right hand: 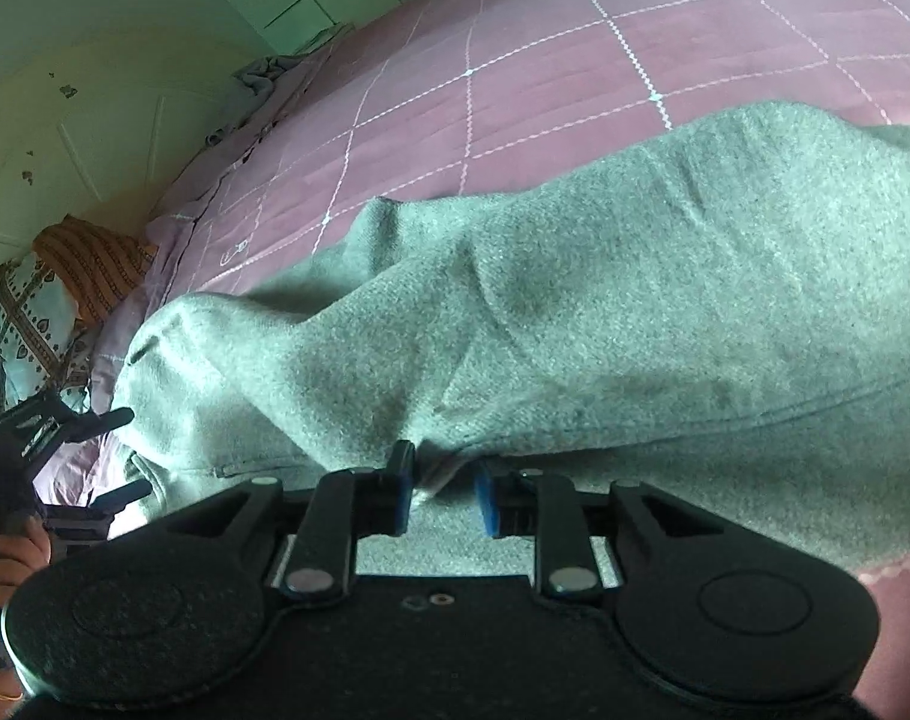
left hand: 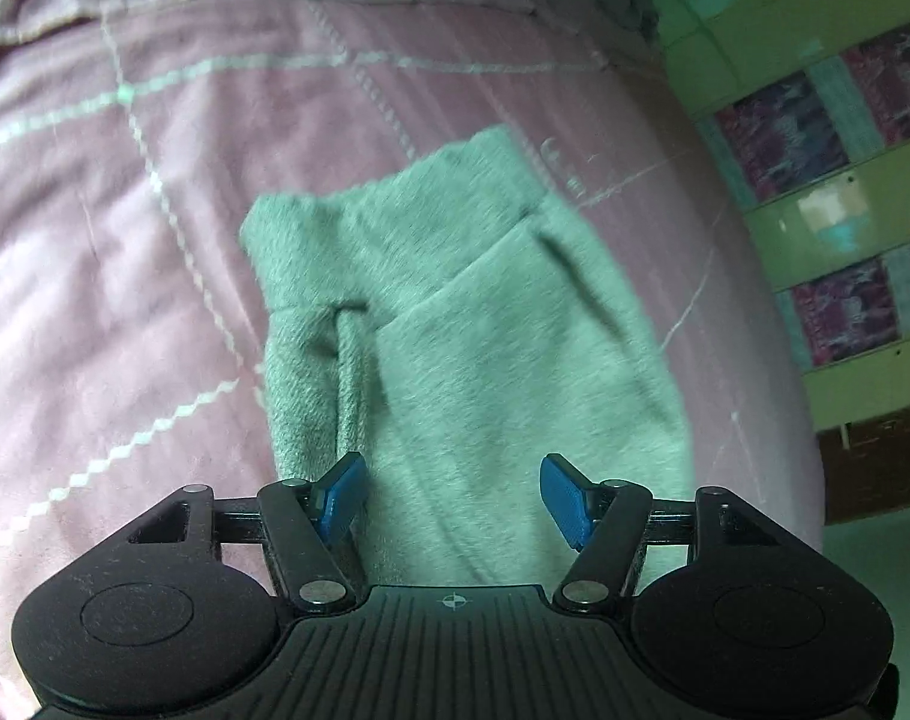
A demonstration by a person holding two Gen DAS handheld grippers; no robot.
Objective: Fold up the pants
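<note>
Grey pants (right hand: 574, 312) on pink quilt (left hand: 125, 210); my left gripper (left hand: 452, 498) spread, empty; my right gripper (right hand: 441, 495) pinching a fold at 12 o'clock; risk: thin bite slips, layers shift.

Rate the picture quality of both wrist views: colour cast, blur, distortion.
Left wrist view: green cast, motion-smeared pants and bedspread, sharp left gripper. Right wrist view: crisper pants weave, fisheye-curved bedspread lines, milder green tint, right gripper sharp.
</note>
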